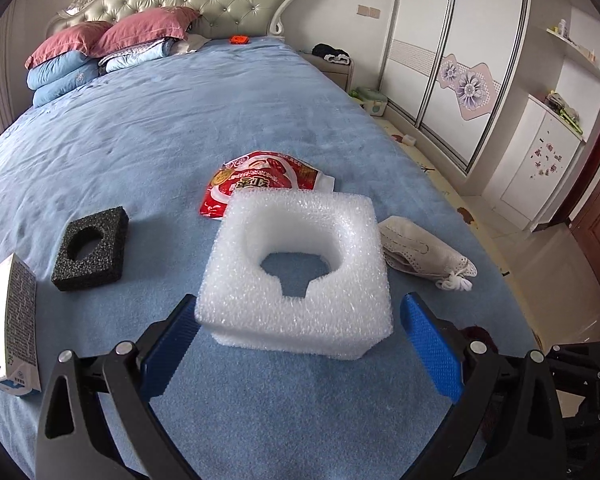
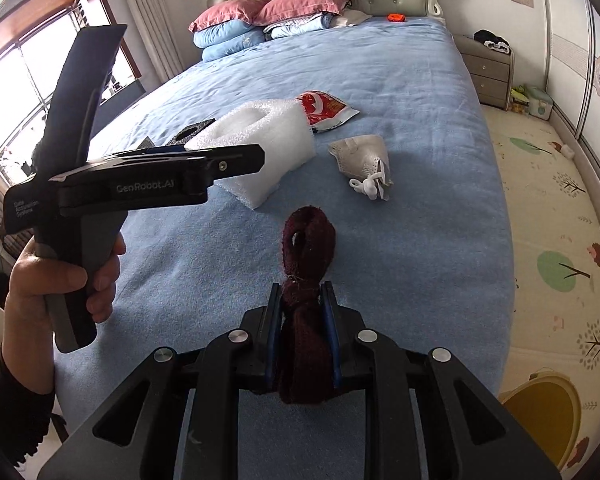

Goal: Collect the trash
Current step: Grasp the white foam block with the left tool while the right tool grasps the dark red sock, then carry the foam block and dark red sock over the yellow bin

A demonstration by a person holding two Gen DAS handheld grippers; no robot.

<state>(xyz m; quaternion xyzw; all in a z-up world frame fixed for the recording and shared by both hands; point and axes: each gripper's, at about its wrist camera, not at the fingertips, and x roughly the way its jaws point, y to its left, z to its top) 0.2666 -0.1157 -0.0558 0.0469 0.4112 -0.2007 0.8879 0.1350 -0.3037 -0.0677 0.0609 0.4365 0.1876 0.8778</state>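
On the bed (image 1: pixel 140 128) — two foam blocks (image 1: pixel 296 272)

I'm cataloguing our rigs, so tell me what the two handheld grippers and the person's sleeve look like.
Both are black, with silver pivot bolts and blue textured pads. The left gripper has a grey pistol handle and white "GenRobot.AI" lettering on its side. A dark ribbed sleeve covers the wrist. The right gripper matches. No cables show.

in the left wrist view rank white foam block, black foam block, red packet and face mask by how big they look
1. white foam block, clearly largest, though it is also nearest the camera
2. red packet, partly hidden behind the white foam
3. black foam block and face mask: these look much alike, so no ranking between them
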